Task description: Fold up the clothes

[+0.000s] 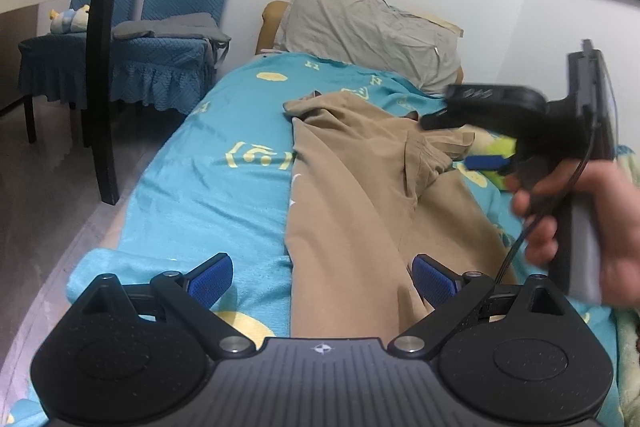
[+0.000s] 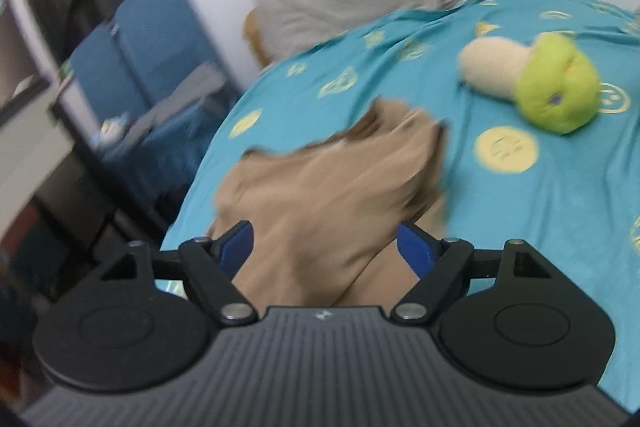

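Observation:
Tan trousers (image 1: pixel 352 195) lie lengthwise on a bed with a turquoise sheet (image 1: pixel 208 183), waistband crumpled at the far end. My left gripper (image 1: pixel 322 279) is open, its blue pads either side of the near trouser leg, holding nothing. My right gripper shows in the left wrist view (image 1: pixel 480 147), held in a hand above the waistband on the right, blurred. In the right wrist view my right gripper (image 2: pixel 324 247) is open above the bunched trousers (image 2: pixel 332 195), nothing between its blue pads.
A grey pillow (image 1: pixel 372 27) leans on the wall at the head of the bed. A green and cream plush toy (image 2: pixel 548 83) lies on the sheet right of the trousers. Blue-covered chairs (image 1: pixel 168 27) and a dark table leg (image 1: pixel 100 75) stand left of the bed.

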